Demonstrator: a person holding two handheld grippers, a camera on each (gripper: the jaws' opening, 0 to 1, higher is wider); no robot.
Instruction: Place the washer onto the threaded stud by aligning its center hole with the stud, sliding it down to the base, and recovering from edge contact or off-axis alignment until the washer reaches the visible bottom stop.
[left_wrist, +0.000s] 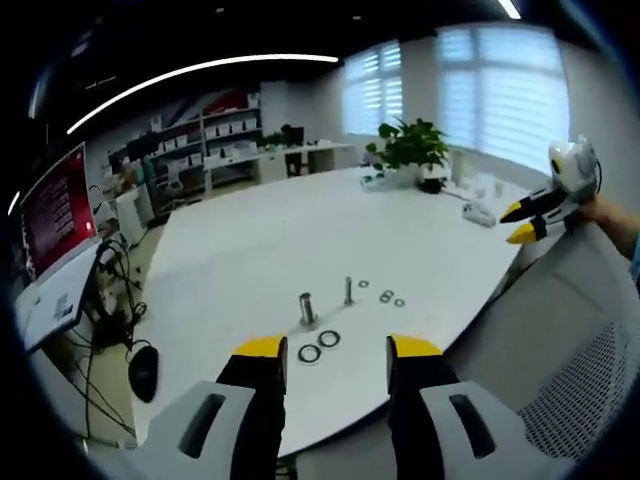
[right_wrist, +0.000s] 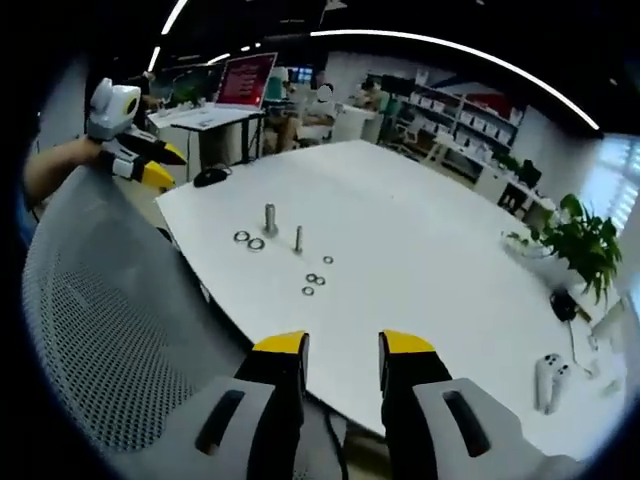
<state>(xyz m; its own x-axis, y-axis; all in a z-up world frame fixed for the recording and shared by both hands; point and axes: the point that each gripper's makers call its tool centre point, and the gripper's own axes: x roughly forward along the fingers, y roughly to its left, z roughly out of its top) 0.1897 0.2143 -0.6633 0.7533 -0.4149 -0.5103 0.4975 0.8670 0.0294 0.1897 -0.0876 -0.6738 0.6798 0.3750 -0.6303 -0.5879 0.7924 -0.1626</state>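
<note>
Washers (left_wrist: 320, 346) lie loose on the surface (left_wrist: 260, 250) beside the threaded stud (left_wrist: 349, 291), none on it yet. I've got both claws spread and empty, left claw (left_wrist: 338, 362) and right claw (right_wrist: 343, 357), so everything's left to do.

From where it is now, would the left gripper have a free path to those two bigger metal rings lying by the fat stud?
Probably yes: the left gripper is open, and only bare white table lies before the two larger metal washers.
</note>
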